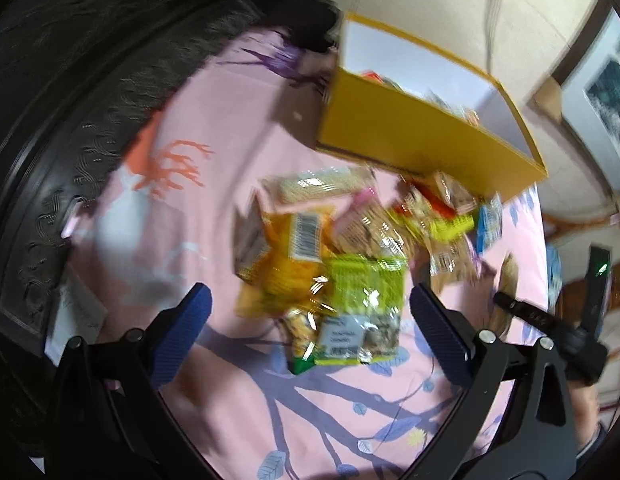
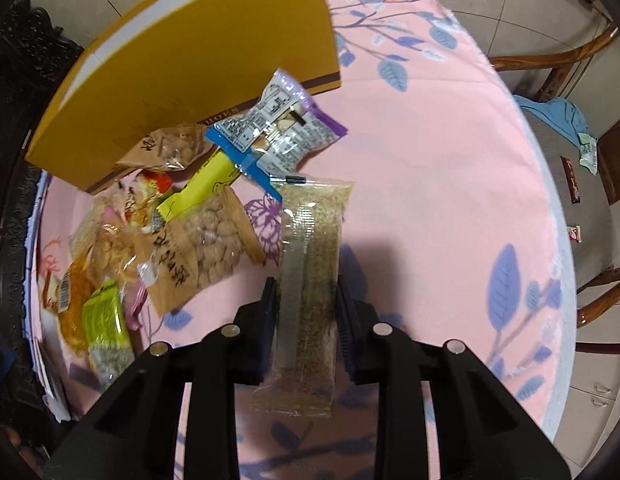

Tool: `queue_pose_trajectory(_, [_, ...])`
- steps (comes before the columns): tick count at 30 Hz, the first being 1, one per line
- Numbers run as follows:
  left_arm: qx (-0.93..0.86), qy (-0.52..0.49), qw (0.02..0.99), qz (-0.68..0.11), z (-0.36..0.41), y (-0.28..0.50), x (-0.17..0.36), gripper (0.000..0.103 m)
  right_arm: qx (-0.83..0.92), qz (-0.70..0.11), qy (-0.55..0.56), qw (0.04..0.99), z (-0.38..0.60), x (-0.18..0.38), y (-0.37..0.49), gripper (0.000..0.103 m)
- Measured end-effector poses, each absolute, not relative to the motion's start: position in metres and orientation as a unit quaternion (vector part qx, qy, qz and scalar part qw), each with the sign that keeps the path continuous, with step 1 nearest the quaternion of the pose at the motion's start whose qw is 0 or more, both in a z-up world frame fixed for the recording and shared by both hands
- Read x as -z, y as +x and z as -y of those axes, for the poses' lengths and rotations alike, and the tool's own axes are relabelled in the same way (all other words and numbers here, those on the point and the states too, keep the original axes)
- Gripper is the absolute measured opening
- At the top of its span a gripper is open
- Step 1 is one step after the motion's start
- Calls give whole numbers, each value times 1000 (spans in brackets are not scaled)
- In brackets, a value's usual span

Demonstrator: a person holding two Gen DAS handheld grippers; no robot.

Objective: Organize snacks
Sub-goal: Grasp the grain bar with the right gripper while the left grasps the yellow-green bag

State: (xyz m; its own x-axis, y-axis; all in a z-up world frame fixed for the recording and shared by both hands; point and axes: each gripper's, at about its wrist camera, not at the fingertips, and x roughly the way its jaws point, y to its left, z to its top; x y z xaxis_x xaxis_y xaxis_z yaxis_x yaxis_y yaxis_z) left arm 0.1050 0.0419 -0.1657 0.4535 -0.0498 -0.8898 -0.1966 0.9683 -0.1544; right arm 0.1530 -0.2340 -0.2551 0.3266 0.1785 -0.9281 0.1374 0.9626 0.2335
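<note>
Pink floral cloth covers the counter. Nearest, the right gripper is clamped on a clear-wrapped sesame bar. Spread wide, the left gripper hangs empty above a green packet, blurred, perhaps seeds. Beyond lie piled snacks, then a yellow box.

Snack pile crowds the desk's left portion, pressed against the yellow box, which blocks passage behind it. Right portion of the pink cloth lies open to the desk edge. Wooden chair stands just beyond that edge.
</note>
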Motion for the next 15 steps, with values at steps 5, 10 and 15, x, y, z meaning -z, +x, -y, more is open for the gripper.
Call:
queue_pose_trajectory(5, [-2,-57,831,-553,0,118,195,101,-15,-580,156,799,254,250,134,29])
queue_pose_trajectory(10, [-9,-43,801,-597,23,129,230,101,-14,-579,162,799,268,237,124,29])
queue_pose_trajectory(15, [-21,-70,783,-618,26,138,246,101,-22,-583,162,796,277,241,122,29])
